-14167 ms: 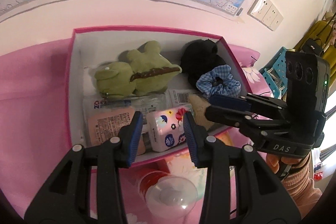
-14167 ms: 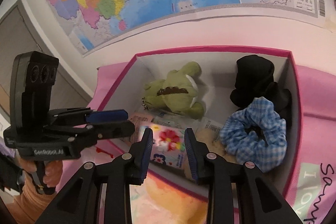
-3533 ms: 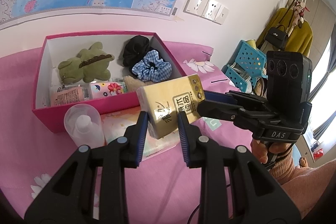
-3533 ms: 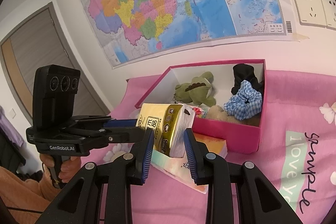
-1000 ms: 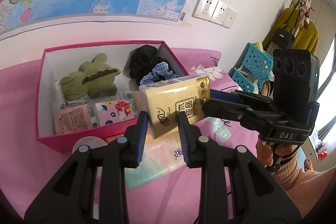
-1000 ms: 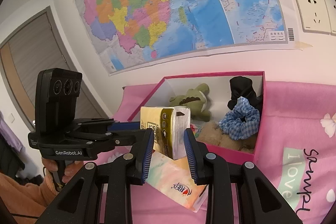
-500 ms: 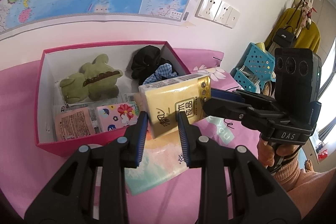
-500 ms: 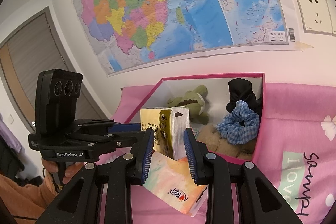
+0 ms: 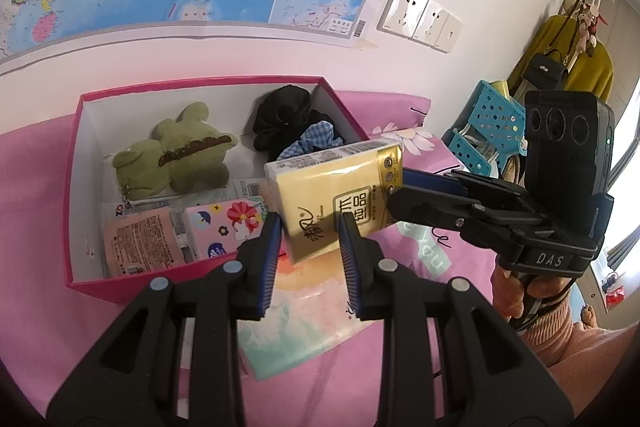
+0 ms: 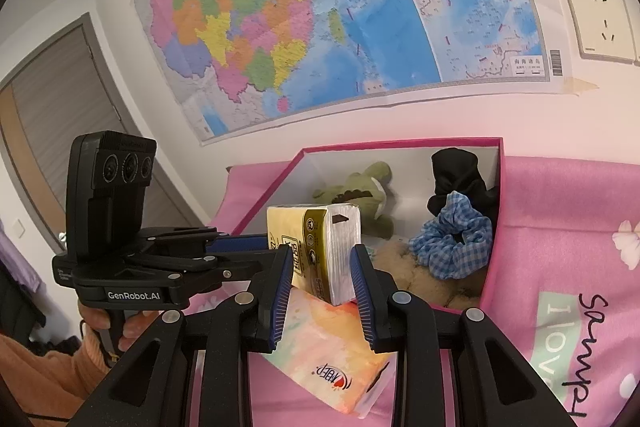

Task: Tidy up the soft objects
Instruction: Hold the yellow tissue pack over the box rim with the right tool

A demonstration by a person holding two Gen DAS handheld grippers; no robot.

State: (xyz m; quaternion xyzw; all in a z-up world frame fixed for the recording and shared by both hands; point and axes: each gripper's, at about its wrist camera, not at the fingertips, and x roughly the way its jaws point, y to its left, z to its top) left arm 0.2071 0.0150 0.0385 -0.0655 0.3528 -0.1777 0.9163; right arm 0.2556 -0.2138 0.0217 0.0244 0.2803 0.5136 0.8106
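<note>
**A:** What lies in the pink box (image 9: 120,287), going left to right?

**B:** One peach sachet (image 9: 140,243), one green plush frog (image 9: 176,155) and one floral tissue packet (image 9: 224,223). Then two scrunchies in the far right corner: a black scrunchie (image 9: 280,115) and a blue gingham scrunchie (image 10: 452,247).

**A:** And the yellow tissue pack (image 9: 340,187)?

**B:** Just one, tilted, in the air over the box's near right corner. It is above one pastel tissue pack (image 9: 296,315) lying on the pink cloth (image 9: 32,267).

**A:** Who holds it?

**B:** Both grippers. The left gripper (image 9: 309,223) has its jaws clamped on the lower end, and the right gripper (image 10: 320,251) has its jaws pressed on the other end, coming in from the right
</note>
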